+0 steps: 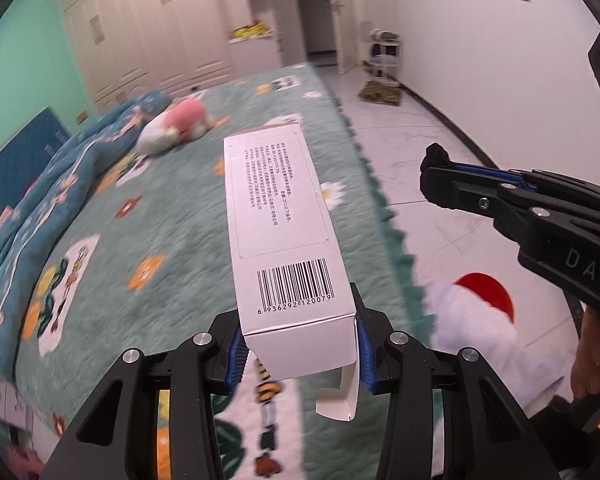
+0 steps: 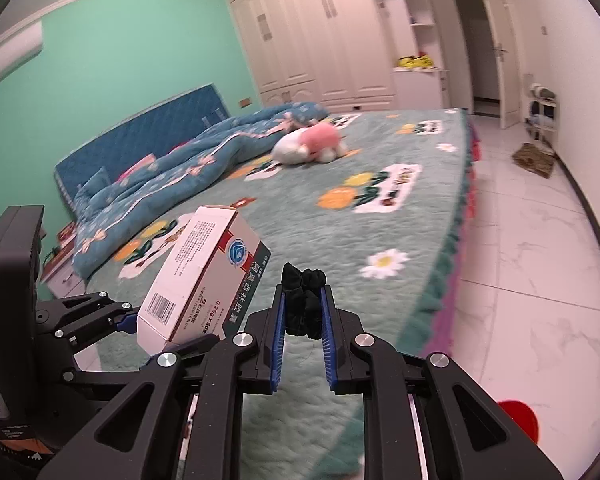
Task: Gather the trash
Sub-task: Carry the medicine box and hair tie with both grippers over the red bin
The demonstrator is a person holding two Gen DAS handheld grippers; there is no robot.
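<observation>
Cardboard medicine box, rectangular, clamped in left gripper; right gripper fingers pinch crumpled black fabric wad.

My right gripper pinches a black wad at 12 o'clock; left gripper clamps white box, 10 o'clock, above bed.
</observation>
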